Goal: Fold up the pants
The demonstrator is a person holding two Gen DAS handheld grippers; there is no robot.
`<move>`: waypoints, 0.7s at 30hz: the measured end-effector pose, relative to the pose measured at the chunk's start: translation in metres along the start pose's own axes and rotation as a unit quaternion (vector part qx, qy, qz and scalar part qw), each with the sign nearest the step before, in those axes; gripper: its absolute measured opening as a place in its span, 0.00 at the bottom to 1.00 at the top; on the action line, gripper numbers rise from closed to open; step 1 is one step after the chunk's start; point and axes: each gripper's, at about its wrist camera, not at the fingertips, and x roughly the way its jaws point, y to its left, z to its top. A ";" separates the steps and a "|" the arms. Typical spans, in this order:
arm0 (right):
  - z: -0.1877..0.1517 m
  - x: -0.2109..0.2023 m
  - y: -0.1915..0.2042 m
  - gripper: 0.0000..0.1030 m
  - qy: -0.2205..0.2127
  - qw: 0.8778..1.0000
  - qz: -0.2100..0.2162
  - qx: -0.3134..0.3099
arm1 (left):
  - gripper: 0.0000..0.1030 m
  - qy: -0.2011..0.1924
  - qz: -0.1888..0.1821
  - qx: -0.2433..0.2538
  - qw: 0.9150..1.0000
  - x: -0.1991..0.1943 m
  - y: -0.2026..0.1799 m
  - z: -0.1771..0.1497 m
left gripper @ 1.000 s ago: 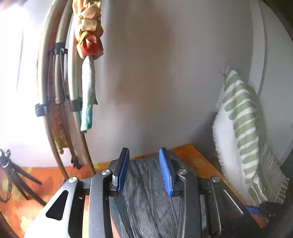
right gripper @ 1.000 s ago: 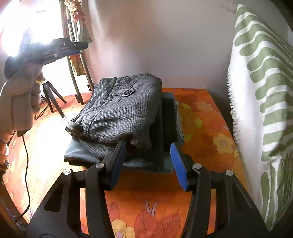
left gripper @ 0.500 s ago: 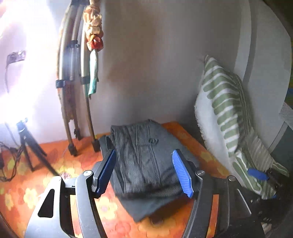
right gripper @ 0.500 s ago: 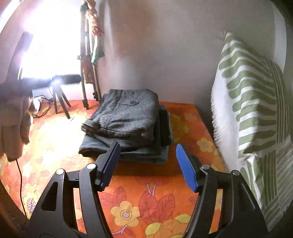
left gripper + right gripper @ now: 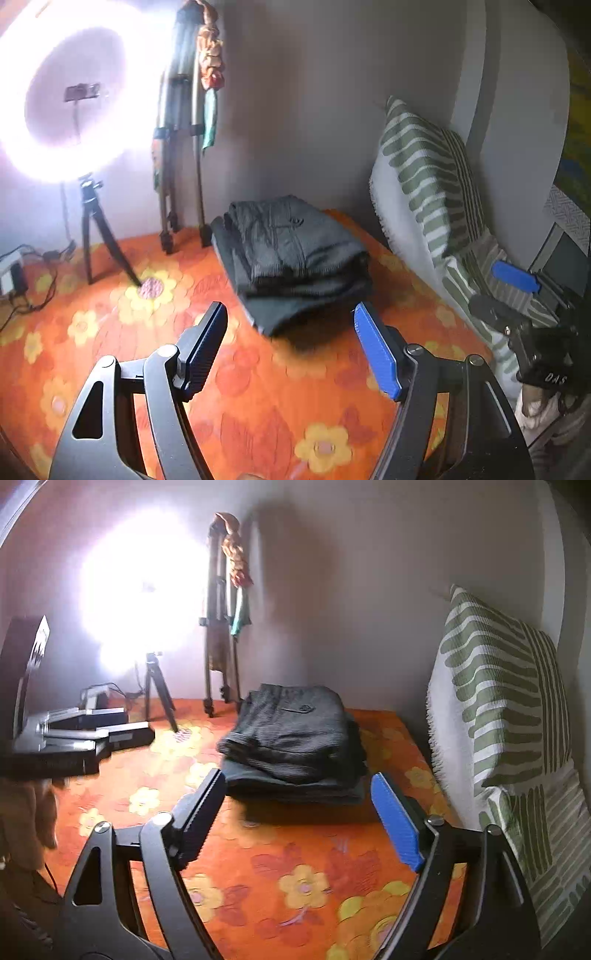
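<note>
Folded grey pants point(image 5: 295, 243) lie on top of another folded dark garment point(image 5: 280, 314) on the orange flowered bedspread point(image 5: 221, 387), near the far wall. They also show in the right wrist view point(image 5: 295, 731). My left gripper point(image 5: 290, 347) is open and empty, held back from the stack. My right gripper point(image 5: 299, 816) is open and empty, also short of the stack. The right gripper's body shows at the right edge of the left wrist view point(image 5: 535, 332).
A green striped pillow point(image 5: 498, 709) leans against the wall at the right. A bright ring light on a small tripod point(image 5: 92, 229) and a folded tripod point(image 5: 181, 147) stand at the back left. The left gripper's body point(image 5: 74, 734) sits at the left.
Both grippers have pulled back and away from the folded stack, and their jaws have opened wider. The pants stay on the stack.
</note>
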 end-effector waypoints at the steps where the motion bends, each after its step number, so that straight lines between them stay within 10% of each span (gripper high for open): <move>1: -0.002 -0.006 0.007 0.84 -0.002 1.000 0.002 0.001 | 0.69 0.002 0.002 -0.001 1.000 -0.006 0.000 -0.005; 21: -0.048 -0.019 0.041 0.97 -0.008 0.999 -0.001 0.036 | 0.70 0.022 0.031 -0.023 0.999 -0.058 -0.008 -0.096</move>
